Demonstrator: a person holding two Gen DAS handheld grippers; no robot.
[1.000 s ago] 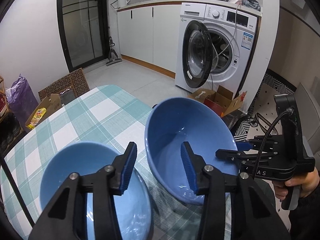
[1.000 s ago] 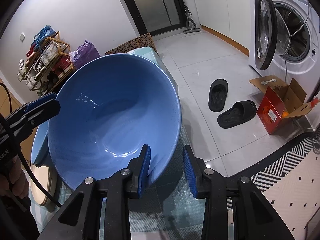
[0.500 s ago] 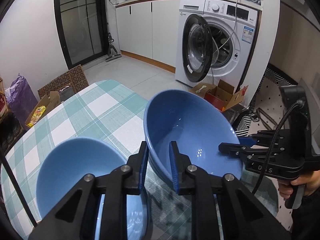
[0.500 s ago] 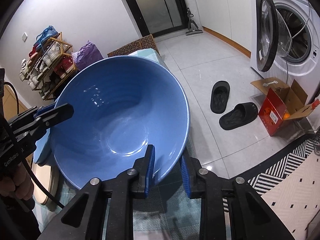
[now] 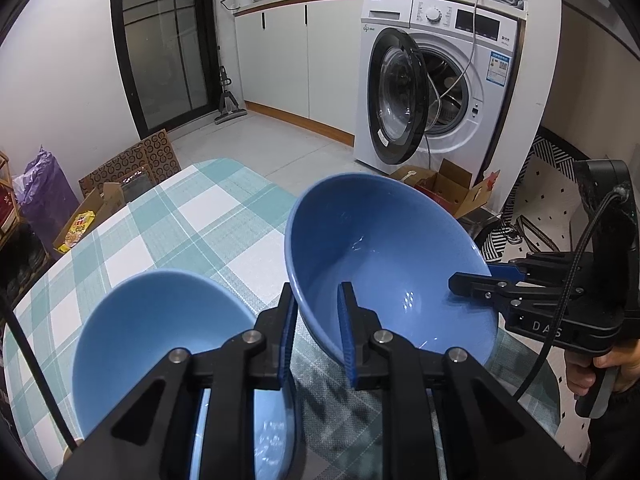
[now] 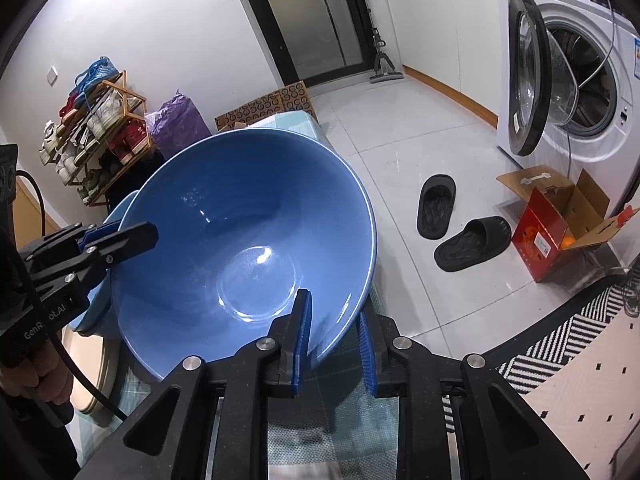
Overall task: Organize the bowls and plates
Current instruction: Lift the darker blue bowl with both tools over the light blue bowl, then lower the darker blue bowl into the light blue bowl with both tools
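While the left gripper [image 5: 318, 330] and the right gripper [image 6: 334, 338] each clamped a rim of the large blue bowl [image 5: 384, 264] — apparently tilted off the checked tablecloth [image 5: 168, 232] — the next move called for nesting it into the lighter blue bowl [image 5: 160, 332] beside it.

Two bowls are sitting on the table [image 5: 208, 216]: a smaller bowl [image 5: 160, 320] near left, a larger bowl [image 5: 384, 264] tilting beside it on the right, with a washing machine [image 5: 440, 88] standing far behind.
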